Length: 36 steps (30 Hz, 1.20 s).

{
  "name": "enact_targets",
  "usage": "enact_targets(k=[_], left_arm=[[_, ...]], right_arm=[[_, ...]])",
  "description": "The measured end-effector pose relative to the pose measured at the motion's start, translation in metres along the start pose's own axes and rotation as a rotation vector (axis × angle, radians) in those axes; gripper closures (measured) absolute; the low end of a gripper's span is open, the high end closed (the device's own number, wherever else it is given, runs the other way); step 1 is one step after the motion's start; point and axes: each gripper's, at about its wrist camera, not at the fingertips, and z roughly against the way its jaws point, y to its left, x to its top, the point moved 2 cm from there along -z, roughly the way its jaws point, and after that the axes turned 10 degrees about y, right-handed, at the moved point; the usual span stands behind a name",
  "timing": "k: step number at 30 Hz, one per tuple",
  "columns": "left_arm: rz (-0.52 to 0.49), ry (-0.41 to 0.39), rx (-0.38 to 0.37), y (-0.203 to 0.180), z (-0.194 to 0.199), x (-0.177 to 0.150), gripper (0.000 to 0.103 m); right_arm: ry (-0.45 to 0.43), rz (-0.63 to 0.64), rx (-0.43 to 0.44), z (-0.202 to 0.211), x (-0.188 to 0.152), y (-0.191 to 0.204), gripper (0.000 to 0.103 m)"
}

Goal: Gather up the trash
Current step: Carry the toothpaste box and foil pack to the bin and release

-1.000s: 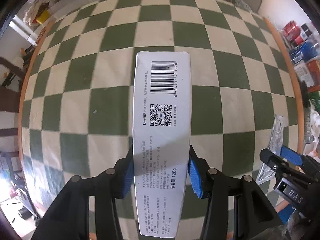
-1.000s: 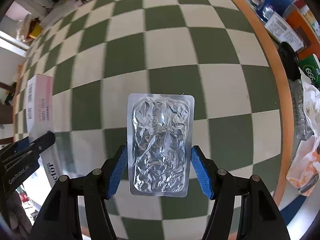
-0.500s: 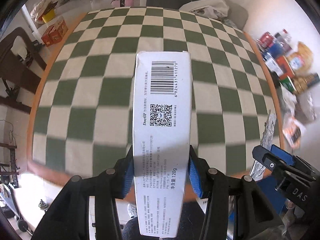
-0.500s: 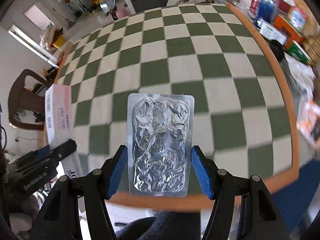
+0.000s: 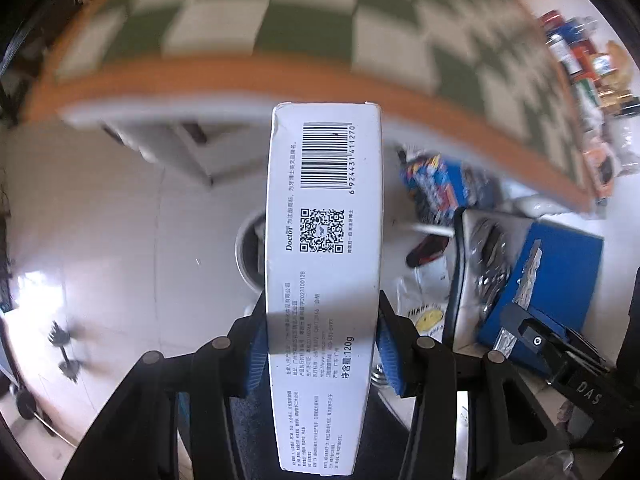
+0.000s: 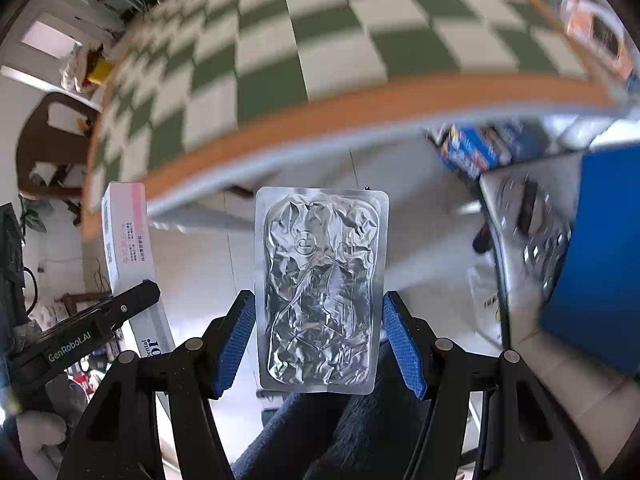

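My left gripper (image 5: 322, 344) is shut on a long white toothpaste box (image 5: 324, 248) with a barcode and QR code, held out over the floor beyond the table edge. My right gripper (image 6: 318, 340) is shut on a crumpled silver foil blister pack (image 6: 320, 284), also off the table. The box (image 6: 128, 248) and left gripper show at the left of the right wrist view. The right gripper (image 5: 532, 336) with the foil pack edge-on (image 5: 526, 280) shows at the right of the left wrist view. A round grey bin (image 5: 250, 252) stands on the floor, partly hidden behind the box.
The green-and-white checkered table (image 5: 320, 20) with its orange rim (image 6: 360, 116) lies ahead and above. A blue-and-silver container (image 5: 560, 280) and a blue snack bag (image 5: 440, 188) lie on the floor to the right. Groceries (image 5: 588, 68) crowd the table's right edge. A wooden chair (image 6: 52, 140) stands left.
Both grippers have pulled back and down off the table with their items still held. The view now shows the table edge, the floor and the bin instead of the tabletop.
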Motion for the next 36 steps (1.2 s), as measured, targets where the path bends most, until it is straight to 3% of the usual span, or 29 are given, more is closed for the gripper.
enact_targets(k=[3, 8, 14, 15, 16, 18, 19, 20, 21, 22, 23, 32, 36], left_arm=[[0.061, 0.057, -0.034, 0.022, -0.065, 0.017, 0.059], [0.146, 0.125, -0.041, 0.062, -0.184, 0.051, 0.059], [0.124, 0.175, -0.062, 0.095, -0.305, 0.090, 0.057], [0.122, 0.173, -0.057, 0.099, -0.315, 0.093, 0.048], [0.121, 0.172, -0.058, 0.101, -0.322, 0.095, 0.025], [0.127, 0.154, -0.066, 0.110, -0.337, 0.100, 0.005], [0.129, 0.151, -0.065, 0.114, -0.341, 0.100, 0.004], [0.130, 0.146, -0.057, 0.118, -0.343, 0.100, 0.004], [0.128, 0.144, -0.043, 0.120, -0.343, 0.099, 0.004], [0.124, 0.139, -0.027, 0.123, -0.342, 0.098, 0.004], [0.122, 0.130, -0.014, 0.125, -0.339, 0.095, 0.004], [0.043, -0.043, 0.200, 0.110, -0.273, 0.060, 0.004], [0.046, -0.055, 0.207, 0.100, -0.240, 0.041, 0.004]], right_arm=[[0.046, 0.005, -0.023, -0.055, -0.003, -0.013, 0.036], [0.143, -0.009, -0.008, -0.192, 0.011, -0.047, 0.036], [0.201, 0.022, 0.033, -0.345, 0.039, -0.062, 0.036], [0.207, 0.031, 0.039, -0.367, 0.043, -0.062, 0.036], [0.212, 0.037, 0.038, -0.387, 0.046, -0.061, 0.036], [0.228, 0.052, 0.041, -0.420, 0.052, -0.058, 0.036], [0.235, 0.055, 0.041, -0.432, 0.053, -0.056, 0.036], [0.246, 0.057, 0.042, -0.445, 0.054, -0.055, 0.029], [0.249, 0.055, 0.052, -0.453, 0.053, -0.054, 0.020], [0.249, 0.057, 0.056, -0.457, 0.052, -0.053, 0.002], [0.239, 0.063, 0.047, -0.458, 0.050, -0.051, 0.000], [0.143, 0.095, -0.097, -0.411, 0.031, -0.043, 0.000], [0.120, 0.090, -0.167, -0.370, 0.022, -0.045, 0.000]])
